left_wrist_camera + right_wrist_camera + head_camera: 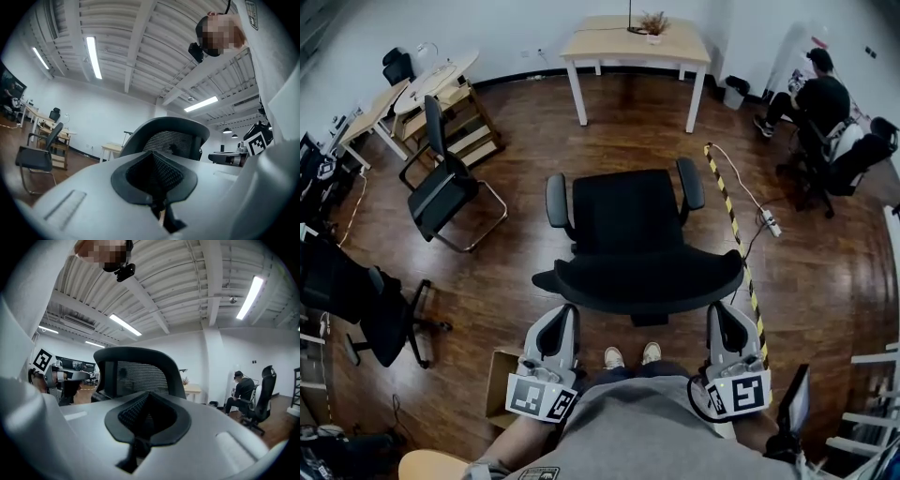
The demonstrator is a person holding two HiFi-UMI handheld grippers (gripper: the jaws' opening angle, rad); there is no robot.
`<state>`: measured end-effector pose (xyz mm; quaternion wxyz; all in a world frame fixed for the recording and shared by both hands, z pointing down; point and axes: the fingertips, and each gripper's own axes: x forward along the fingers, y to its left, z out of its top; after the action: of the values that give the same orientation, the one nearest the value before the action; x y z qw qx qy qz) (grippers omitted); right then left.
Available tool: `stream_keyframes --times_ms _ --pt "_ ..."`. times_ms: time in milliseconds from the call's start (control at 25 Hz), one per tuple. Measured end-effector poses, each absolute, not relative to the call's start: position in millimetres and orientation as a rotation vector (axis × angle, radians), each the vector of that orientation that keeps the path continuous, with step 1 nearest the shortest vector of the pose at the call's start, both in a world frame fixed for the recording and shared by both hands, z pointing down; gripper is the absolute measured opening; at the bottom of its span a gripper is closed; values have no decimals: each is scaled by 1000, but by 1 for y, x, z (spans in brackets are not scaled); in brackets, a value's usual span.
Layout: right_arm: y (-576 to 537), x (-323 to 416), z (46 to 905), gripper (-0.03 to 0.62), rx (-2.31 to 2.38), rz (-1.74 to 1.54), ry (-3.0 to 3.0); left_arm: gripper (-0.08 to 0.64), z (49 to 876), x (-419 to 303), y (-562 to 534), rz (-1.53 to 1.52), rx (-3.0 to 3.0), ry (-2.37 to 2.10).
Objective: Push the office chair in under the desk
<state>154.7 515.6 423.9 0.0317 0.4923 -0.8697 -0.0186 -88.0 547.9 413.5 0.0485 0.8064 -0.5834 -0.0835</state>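
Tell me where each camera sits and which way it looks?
Head view: on the person's head, looking steeply down at the black mesh-backed office chair; shows grey shirt, shoes, left gripper, right gripper.
Left gripper view: on the left gripper, looking along shut jaws at the chair's backrest; left sleeve at right.
Right gripper view: on the right gripper, same aim; right sleeve at left.
Shared: all three see the chair.

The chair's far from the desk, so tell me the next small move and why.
Probably push the chair straight ahead with both: the left gripper and right gripper are shut behind its backrest, and the desk lies well beyond it.
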Motion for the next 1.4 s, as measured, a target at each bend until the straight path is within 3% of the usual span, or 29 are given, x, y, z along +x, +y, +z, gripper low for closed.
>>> stream_keyframes --times_ms 240,680,1240,1400 --pt "488 186 433 6 1533 -92 -2610 0 431 -115 530 -146 2398 -1880" --pt "383 283 503 6 1574 -48 -2363 0 527 -247 472 195 2120 -2015" --pt "351 276 548 5 1518 126 -2427 0 563 -246 439 171 2071 -1908" --pt "344 289 560 6 1426 75 -2370 0 575 -262 439 413 2126 -1903"
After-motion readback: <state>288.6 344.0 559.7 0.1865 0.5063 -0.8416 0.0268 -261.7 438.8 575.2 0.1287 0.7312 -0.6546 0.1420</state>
